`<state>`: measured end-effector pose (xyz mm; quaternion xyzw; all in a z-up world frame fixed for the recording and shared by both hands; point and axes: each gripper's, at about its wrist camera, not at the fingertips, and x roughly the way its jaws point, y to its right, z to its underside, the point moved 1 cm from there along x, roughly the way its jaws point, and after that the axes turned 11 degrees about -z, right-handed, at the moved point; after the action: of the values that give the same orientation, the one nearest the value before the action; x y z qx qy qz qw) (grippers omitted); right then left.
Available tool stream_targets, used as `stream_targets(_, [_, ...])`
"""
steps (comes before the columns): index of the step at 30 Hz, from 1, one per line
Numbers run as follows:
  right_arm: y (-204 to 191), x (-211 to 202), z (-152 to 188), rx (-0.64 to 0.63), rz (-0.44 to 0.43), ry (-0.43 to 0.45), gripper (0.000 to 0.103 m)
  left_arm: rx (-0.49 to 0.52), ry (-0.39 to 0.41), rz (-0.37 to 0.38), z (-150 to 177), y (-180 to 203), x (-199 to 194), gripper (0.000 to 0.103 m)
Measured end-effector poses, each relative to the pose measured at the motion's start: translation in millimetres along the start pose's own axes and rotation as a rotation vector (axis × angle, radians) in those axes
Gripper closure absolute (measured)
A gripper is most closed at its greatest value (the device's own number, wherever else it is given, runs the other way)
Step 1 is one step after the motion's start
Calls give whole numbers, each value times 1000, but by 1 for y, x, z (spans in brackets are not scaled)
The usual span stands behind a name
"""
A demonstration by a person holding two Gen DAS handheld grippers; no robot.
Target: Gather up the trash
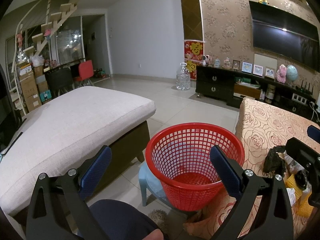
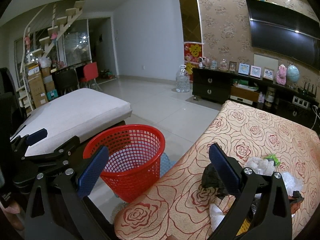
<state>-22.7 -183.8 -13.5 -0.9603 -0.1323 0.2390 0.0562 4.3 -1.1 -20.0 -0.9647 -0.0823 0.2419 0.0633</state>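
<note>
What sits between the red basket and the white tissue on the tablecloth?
In the right wrist view, bare rose-patterned tablecloth, then a crumpled black wad, separate red basket and tissue.

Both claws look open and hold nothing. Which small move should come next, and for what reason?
Probably lower the right claw onto the black crumpled piece and close on it. This claw is open and empty, and the piece lies on the rose-patterned cloth right by its right finger, nearest of the trash. The red basket stands close on the left, seemingly empty, so the carry is short.

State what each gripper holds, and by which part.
Nothing is held. The left gripper and right gripper are both open with nothing between the fingers.
</note>
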Motion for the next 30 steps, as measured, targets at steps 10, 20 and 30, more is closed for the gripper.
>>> stream_targets(10, [0,0,0,0,0,0,6,1,-1,0,1,1,0,8])
stream_targets(20, [1,0,0,0,-1,-2,6,2,-1,-1,1,2,0,8])
stream_targets(30, [1,0,-1,0,0,-2,6,3,-2,0,2,2,0,8])
